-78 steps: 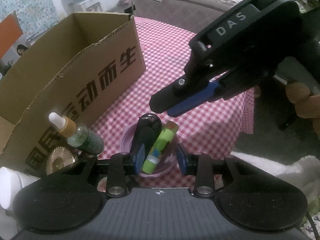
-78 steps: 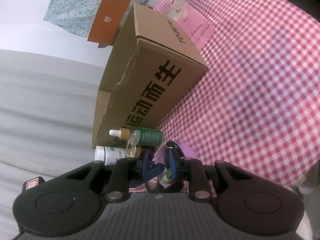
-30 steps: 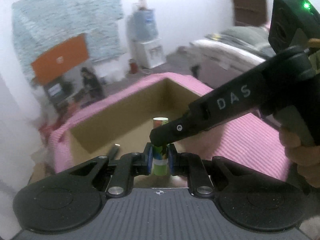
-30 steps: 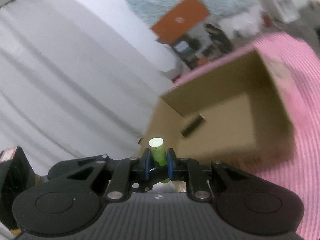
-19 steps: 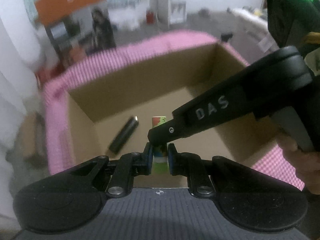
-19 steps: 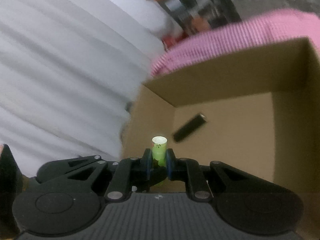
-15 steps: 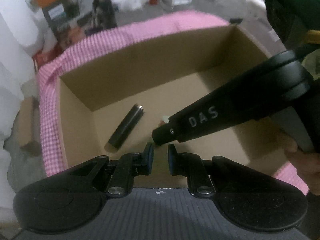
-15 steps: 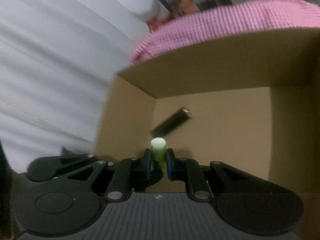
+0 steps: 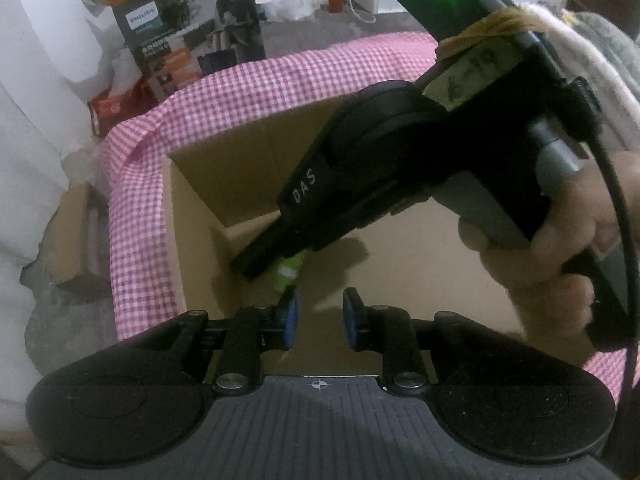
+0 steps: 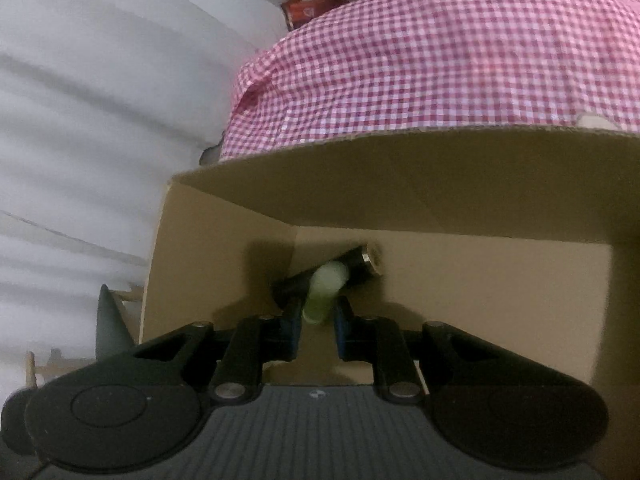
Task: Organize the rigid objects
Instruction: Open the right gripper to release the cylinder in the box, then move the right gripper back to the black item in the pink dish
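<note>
An open cardboard box [image 9: 192,216] stands on the pink checked cloth. My right gripper [image 10: 317,330] reaches down into its left corner, also seen from the side as the right gripper [image 9: 256,264]. Its jaws are opening. A light green tube [image 10: 325,290] sits tilted and blurred between the pads, loose from the right pad. The same green tube [image 9: 290,270] shows by that tip. Behind it a black cylinder [image 10: 358,262] lies on the box floor. My left gripper [image 9: 319,316] hangs over the box, jaws opening, nothing between them.
A person's hand [image 9: 552,264] grips the right tool's handle. The pink checked cloth [image 10: 440,60] runs past the box's far wall. A white curtain [image 10: 100,100] hangs at the left. Cartons [image 9: 160,48] and a cardboard flap [image 9: 76,236] lie beyond the table.
Both grippers came over the box with green tubes. The left one let its tube drop and now stands wider. The right one sank into the corner and its tube tipped over.
</note>
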Demonstrator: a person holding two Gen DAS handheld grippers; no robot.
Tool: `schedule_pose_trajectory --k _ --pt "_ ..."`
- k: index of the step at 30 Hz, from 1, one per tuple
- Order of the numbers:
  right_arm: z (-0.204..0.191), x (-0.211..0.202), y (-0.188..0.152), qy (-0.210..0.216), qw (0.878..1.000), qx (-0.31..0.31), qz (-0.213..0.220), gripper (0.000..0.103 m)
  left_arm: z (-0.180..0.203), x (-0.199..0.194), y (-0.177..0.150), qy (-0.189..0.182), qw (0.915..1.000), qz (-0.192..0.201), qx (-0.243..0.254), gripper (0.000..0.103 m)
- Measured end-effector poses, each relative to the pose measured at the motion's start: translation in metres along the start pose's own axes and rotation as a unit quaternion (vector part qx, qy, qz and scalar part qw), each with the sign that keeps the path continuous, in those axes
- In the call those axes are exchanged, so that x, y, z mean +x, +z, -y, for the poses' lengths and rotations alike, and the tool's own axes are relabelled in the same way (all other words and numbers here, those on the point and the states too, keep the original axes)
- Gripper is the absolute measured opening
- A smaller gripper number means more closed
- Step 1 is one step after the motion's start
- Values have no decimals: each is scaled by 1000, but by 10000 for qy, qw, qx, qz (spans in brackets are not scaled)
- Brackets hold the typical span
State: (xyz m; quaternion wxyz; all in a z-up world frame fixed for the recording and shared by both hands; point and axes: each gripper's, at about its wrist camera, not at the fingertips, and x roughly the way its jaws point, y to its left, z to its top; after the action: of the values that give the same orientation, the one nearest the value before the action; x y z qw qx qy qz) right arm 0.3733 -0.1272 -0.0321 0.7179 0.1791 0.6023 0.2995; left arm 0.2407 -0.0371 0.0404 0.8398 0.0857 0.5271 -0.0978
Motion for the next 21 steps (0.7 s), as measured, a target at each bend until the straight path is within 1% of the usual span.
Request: schedule_pose_trajectory --k 1,2,3,5,7,10,14,17,21 --pt "1 -1 0 57 10000 42 -19 21 0 -4 -1 -18 10000 42 -20 24" --pt "2 -4 -1 111 9999 68 -33 28 0 -9 -2 -36 9999 92 -24 24" --pt "1 -8 -2 144 9999 85 -8 30 0 -13 -4 -47 9999 143 -29 25" --pt "-3 -22 -7 179 9998 70 110 39 2 -25 -7 -68 9996 286 -35 26" --pt "-2 -40 -13 241 9993 105 268 42 5 -38 -11 -84 9990 432 -37 28" --pt "-4 -66 -23 391 9978 130 525 42 9 -59 -20 -142 9977 661 -43 30" --pt "-7 -103 -42 559 9940 112 933 42 18 -84 -37 -195 9952 963 1 30" --pt "-8 -135 -65 721 9893 86 1262 42 26 -102 -54 -241 9927 1177 31 30" --pt "-5 -190 -112 955 9789 -26 1805 42 32 -120 -78 -300 9894 1420 50 30"
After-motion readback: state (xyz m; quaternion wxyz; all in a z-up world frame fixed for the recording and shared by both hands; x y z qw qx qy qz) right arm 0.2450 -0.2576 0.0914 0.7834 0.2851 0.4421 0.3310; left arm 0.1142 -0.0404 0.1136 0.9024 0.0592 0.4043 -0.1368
